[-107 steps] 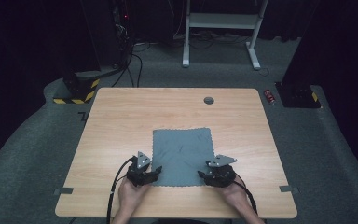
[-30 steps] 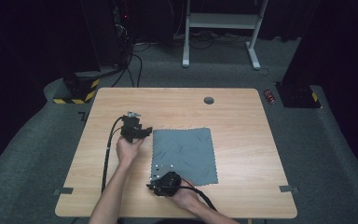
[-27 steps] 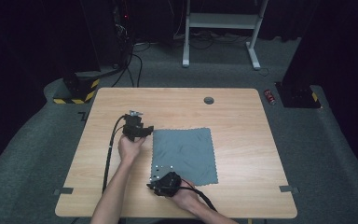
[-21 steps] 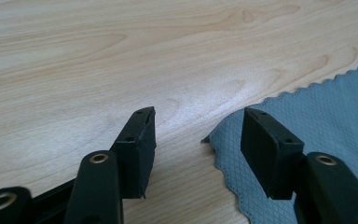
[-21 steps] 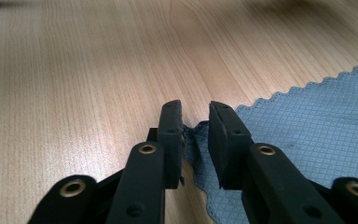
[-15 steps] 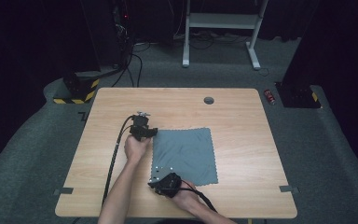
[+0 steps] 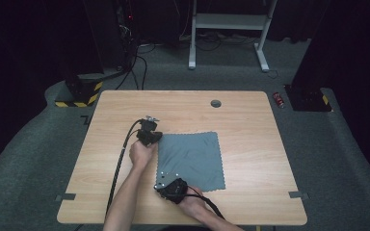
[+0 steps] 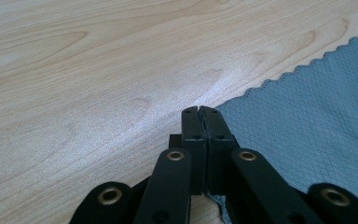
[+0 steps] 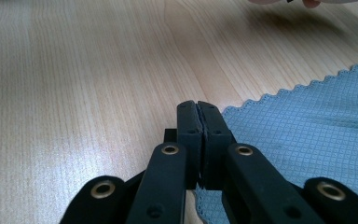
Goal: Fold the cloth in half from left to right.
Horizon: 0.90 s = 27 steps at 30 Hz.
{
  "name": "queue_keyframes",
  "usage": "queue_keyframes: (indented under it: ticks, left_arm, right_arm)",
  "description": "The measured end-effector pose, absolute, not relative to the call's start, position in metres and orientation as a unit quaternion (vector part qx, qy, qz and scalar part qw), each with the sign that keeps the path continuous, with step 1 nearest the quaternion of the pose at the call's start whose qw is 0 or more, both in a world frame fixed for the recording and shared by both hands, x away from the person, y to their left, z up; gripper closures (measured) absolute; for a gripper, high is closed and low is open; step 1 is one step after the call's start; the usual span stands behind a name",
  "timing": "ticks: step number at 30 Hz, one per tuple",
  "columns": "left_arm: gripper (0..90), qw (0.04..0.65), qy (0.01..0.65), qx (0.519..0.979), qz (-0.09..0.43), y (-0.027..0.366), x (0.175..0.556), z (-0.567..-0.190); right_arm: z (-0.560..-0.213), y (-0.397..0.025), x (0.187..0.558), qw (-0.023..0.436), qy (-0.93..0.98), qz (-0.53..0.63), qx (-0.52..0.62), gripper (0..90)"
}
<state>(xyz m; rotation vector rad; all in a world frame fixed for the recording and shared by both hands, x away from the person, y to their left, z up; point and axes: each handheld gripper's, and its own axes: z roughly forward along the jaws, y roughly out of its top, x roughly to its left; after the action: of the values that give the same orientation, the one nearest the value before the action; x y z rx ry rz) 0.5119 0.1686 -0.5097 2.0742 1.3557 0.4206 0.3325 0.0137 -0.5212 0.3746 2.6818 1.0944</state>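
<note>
Subject: 1 flat grey square microfibre cloth with scalloped edges (image 7: 191,160), lying spread on the light wood-grain desk (image 7: 250,144). All positions below are referred to this cloth.

Cloth: it lies flat, near the middle of the desk and somewhat toward the person's edge. A small round dark grommet (image 7: 216,103) sits in the desk top well beyond the cloth's far edge, apart from it.

Left tool (image 7: 149,136): positioned at the cloth's far left corner, held in the person's left hand (image 7: 142,153), with a black cable (image 7: 120,163) trailing back along the desk to the left of the cloth. In the left gripper view the 2 black jaws are pressed together with no gap, and the cloth's corner edge (image 8: 307,116) runs in beneath them; the jaws appear clamped on that corner.

Right tool (image 7: 166,185): positioned at the cloth's near left corner, held in the person's right hand (image 7: 190,202). In the right gripper view its 2 jaws are likewise closed tight, with the cloth's scalloped corner (image 9: 303,135) passing under the tips, so it appears clamped on that corner
</note>
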Motion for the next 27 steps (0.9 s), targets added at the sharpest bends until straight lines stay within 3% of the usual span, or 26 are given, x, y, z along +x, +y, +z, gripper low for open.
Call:
queue_keyframes:
  ticks: [27]
  left_arm:
    - [89.7,0.355,0.501,0.775,0.152,0.176,0.507,-0.482]
  right_arm:
    - [-0.512,0.005,0.331,0.089,0.903,0.399,0.132,89.9]
